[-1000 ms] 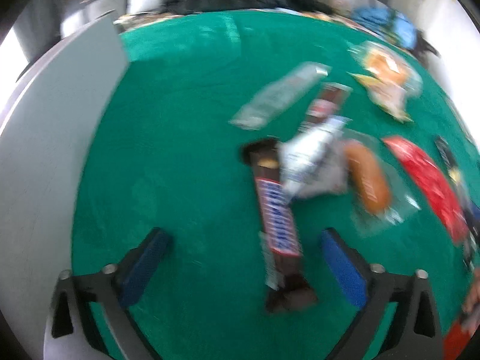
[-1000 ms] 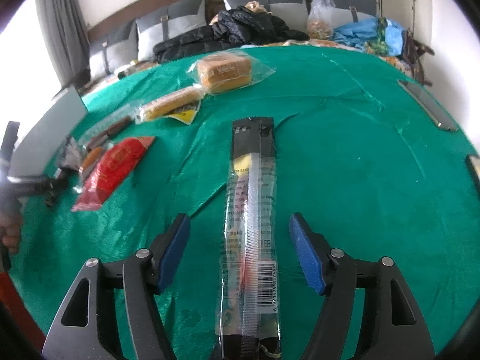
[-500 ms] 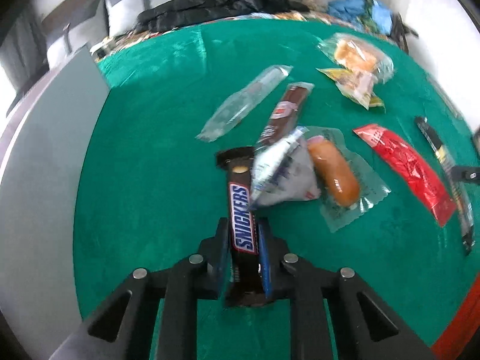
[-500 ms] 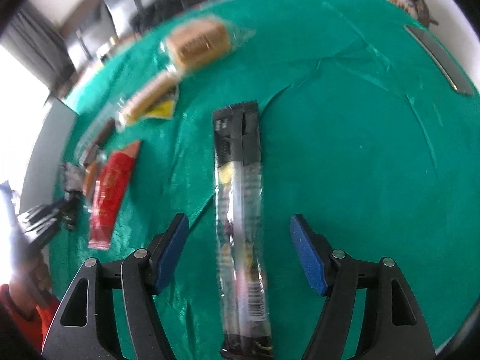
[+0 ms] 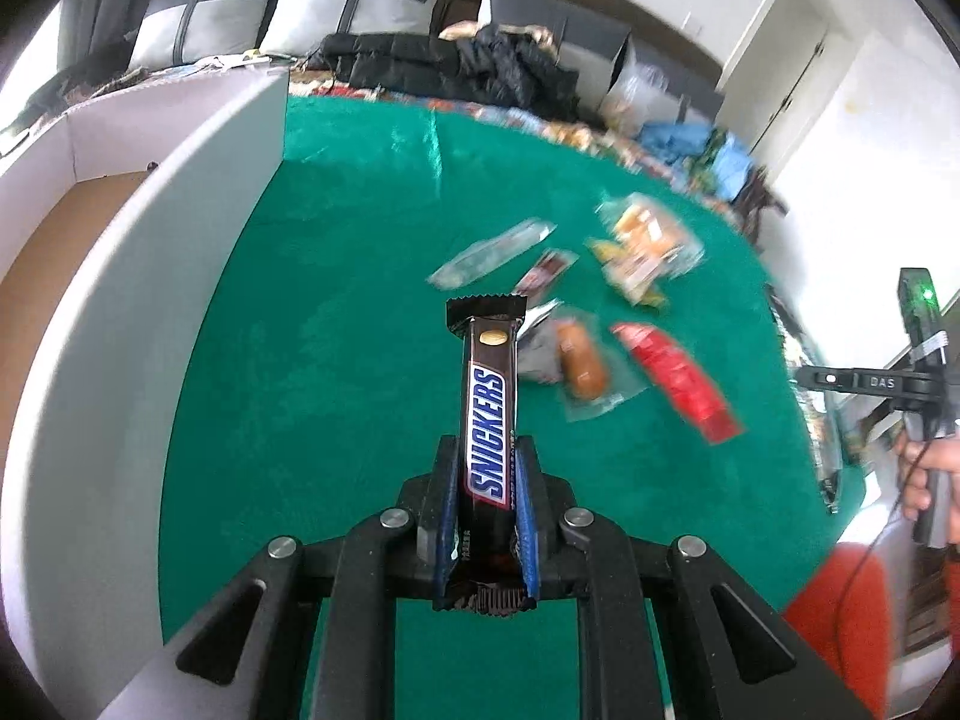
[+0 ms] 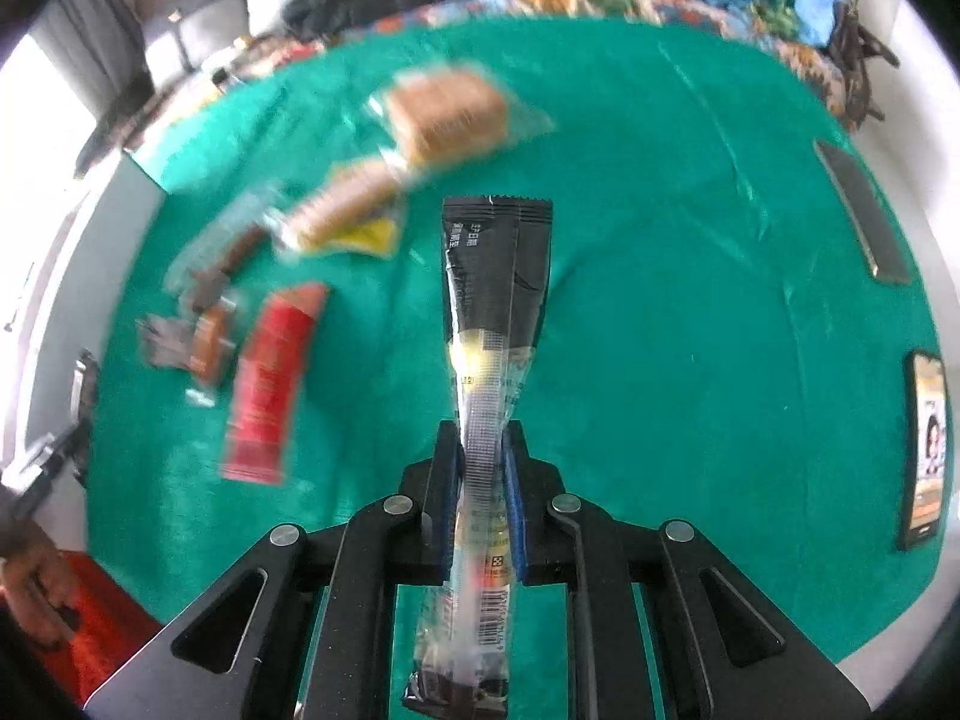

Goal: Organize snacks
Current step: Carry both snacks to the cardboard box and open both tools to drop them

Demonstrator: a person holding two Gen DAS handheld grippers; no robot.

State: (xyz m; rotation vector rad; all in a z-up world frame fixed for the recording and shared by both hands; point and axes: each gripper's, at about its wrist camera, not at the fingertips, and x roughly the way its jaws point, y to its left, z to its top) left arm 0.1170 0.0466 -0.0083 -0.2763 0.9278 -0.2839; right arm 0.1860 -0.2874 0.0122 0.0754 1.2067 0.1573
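My left gripper is shut on a brown Snickers bar, lifted off the green cloth and sticking out forward. Beyond it lie a sausage in clear wrap, a red packet, a clear wrapper and a bagged bread. My right gripper is shut on a long black-and-clear snack packet, raised above the cloth. To its left lie the red packet, the sausage and bagged breads.
A white box with a brown floor stands along the cloth's left side. Two phones lie at the right edge. A sofa with dark clothes is behind. A person's hand holds the other gripper at right.
Both grippers closed on their snacks, the left on the Snickers bar first, then the right on the long packet. Both have lifted them off the cloth.
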